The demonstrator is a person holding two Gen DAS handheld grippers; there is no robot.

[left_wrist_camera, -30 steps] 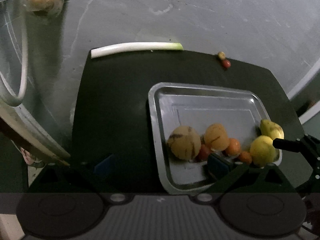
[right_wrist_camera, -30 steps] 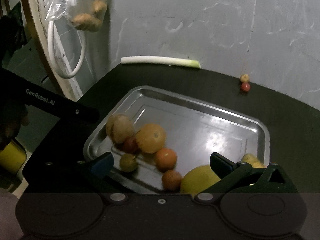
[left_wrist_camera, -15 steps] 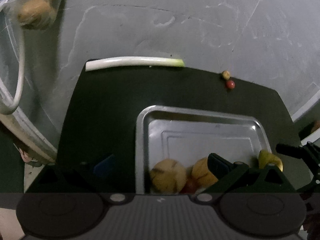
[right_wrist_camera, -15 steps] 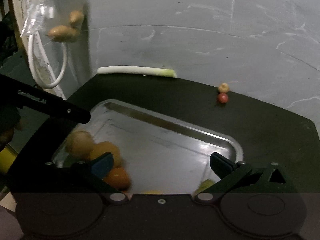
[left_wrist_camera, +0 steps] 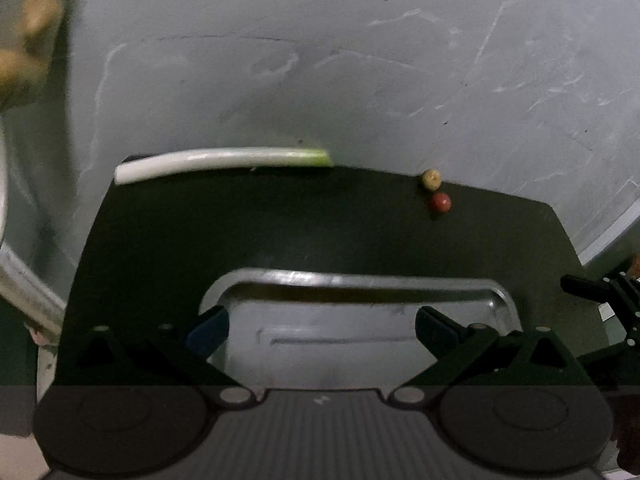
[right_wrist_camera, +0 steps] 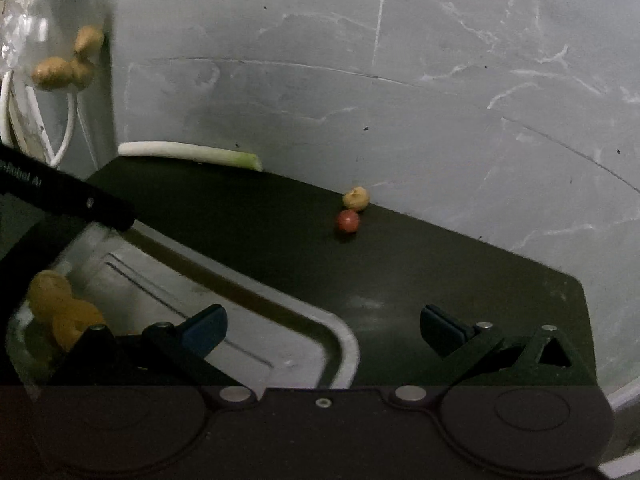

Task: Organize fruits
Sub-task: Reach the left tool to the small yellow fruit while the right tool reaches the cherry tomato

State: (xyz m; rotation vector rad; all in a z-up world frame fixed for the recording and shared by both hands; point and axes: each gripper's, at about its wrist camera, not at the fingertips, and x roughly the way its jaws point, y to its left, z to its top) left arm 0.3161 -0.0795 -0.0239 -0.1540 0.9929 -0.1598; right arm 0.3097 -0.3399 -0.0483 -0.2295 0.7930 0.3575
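Note:
A metal tray (left_wrist_camera: 360, 280) (right_wrist_camera: 336, 344) lies on the black table top (left_wrist_camera: 280, 224) (right_wrist_camera: 440, 264). Its far rim sits just beyond my left gripper (left_wrist_camera: 322, 326), which is open with nothing in it. Orange fruits (right_wrist_camera: 60, 308) show at the tray's left end in the right wrist view; the other fruit is hidden. A small yellow fruit (left_wrist_camera: 431, 178) (right_wrist_camera: 356, 198) and a small red fruit (left_wrist_camera: 440, 201) (right_wrist_camera: 347, 221) lie together at the table's far edge. My right gripper (right_wrist_camera: 324, 328) is open and empty, over the tray's right corner.
A leek (left_wrist_camera: 224, 160) (right_wrist_camera: 188, 154) lies along the table's back edge against the grey wall. A plastic bag of ginger (right_wrist_camera: 64, 64) hangs at upper left by white cords. The left gripper's body (right_wrist_camera: 68, 200) crosses the right wrist view at left.
Both grippers have pulled back and tilted up from the tray. Most fruit has dropped out of view below the frames. The two small far fruits now look nearer.

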